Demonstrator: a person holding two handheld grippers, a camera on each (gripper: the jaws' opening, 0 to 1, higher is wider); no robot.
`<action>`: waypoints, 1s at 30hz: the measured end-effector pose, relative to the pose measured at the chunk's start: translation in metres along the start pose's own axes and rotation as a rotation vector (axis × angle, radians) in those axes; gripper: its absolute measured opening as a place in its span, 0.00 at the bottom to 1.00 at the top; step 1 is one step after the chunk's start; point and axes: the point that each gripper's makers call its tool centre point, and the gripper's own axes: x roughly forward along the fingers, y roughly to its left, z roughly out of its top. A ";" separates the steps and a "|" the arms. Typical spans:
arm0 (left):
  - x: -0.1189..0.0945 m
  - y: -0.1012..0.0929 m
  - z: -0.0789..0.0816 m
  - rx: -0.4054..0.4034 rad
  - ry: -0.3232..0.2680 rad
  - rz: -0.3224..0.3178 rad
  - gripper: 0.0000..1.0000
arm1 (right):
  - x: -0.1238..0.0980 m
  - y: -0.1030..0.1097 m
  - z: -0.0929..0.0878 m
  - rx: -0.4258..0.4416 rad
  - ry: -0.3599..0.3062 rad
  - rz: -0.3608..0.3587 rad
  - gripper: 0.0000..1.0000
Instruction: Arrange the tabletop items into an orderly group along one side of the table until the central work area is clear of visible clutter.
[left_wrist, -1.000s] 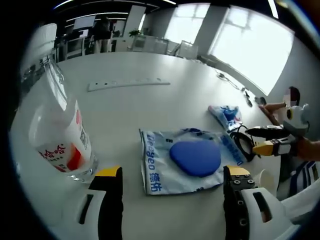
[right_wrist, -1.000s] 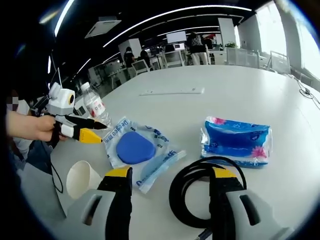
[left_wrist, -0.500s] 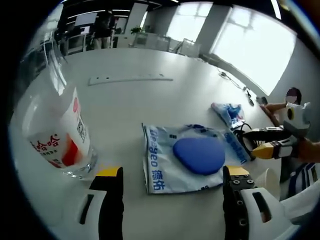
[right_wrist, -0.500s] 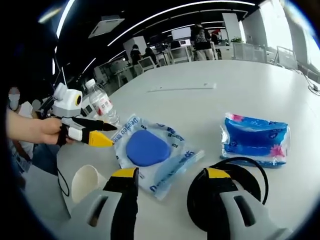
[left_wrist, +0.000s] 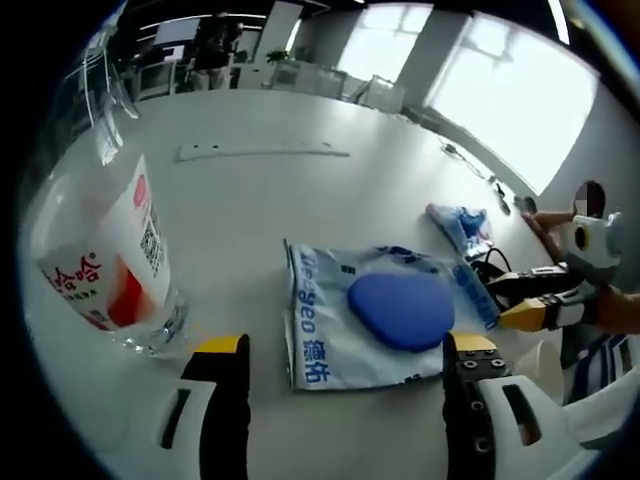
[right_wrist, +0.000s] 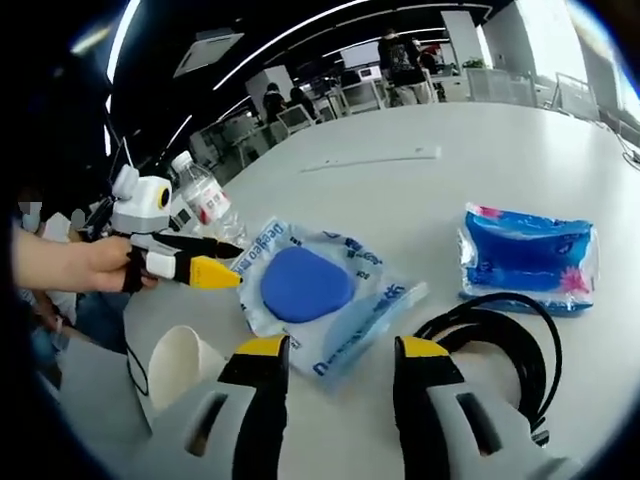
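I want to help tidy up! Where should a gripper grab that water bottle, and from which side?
Grab the water bottle around its labelled middle, coming in from the side. It stands upright and is round, so two jaws can probably close across it there. The left gripper is nearest, open, with the bottle just left of its jaws.

Beyond my white table (left_wrist: 300, 200), an office stretched back with desks and chairs (right_wrist: 300, 122). A person (right_wrist: 392, 60) stood at the far end, and bright windows (left_wrist: 500, 90) lit one side.
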 end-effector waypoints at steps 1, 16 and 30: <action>0.000 0.001 0.000 0.002 -0.002 0.002 0.75 | 0.001 0.002 0.000 0.008 0.003 0.006 0.37; 0.001 -0.001 -0.003 -0.057 0.007 -0.017 0.56 | 0.009 0.005 -0.012 0.028 0.064 0.012 0.27; -0.003 0.014 -0.018 -0.052 0.051 0.060 0.14 | 0.009 0.000 -0.019 0.004 0.107 -0.012 0.06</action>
